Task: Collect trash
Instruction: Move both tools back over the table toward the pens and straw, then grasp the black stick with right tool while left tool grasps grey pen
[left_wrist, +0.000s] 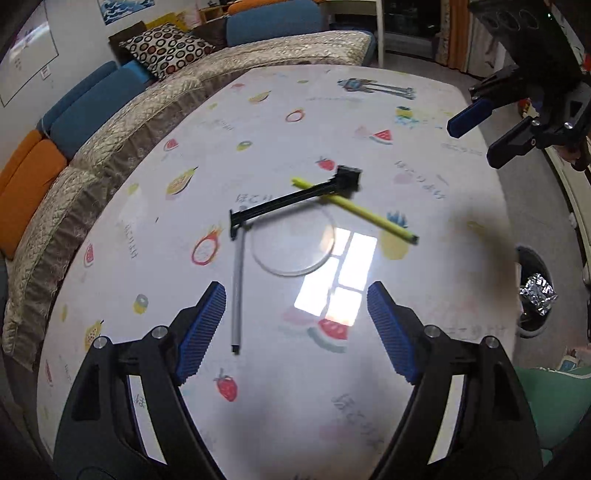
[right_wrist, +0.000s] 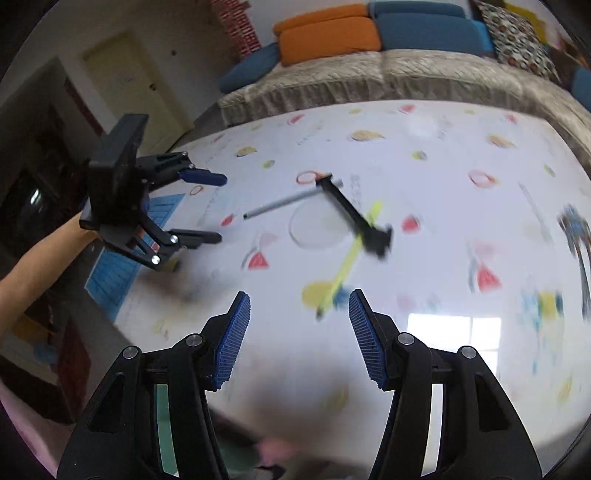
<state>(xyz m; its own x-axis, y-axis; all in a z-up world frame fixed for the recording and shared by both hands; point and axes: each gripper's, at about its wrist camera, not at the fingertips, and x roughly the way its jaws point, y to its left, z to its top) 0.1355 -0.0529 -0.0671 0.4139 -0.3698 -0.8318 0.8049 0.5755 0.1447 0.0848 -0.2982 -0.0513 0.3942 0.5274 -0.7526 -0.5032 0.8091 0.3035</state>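
On the fruit-print table (left_wrist: 280, 122) lie a black plastic bar (left_wrist: 295, 199), a yellow-green pen (left_wrist: 354, 208) crossing under it, a grey pen (left_wrist: 237, 291) and a clear round lid (left_wrist: 293, 242). My left gripper (left_wrist: 295, 325) is open and empty, hovering just short of the grey pen and lid. My right gripper (right_wrist: 299, 332) is open and empty, near the yellow-green pen's tip (right_wrist: 347, 264). The right wrist view also shows the black bar (right_wrist: 354, 218), grey pen (right_wrist: 280, 203), lid (right_wrist: 317, 227) and left gripper (right_wrist: 218, 206). The right gripper (left_wrist: 476, 136) shows at the upper right of the left wrist view.
A dark bin (left_wrist: 533, 291) holding crumpled foil (left_wrist: 537, 293) stands on the floor right of the table. A sofa (left_wrist: 110, 155) with blue, orange and patterned cushions runs along the table's far side. A blue printed mat (right_wrist: 122, 258) lies at the table's left edge.
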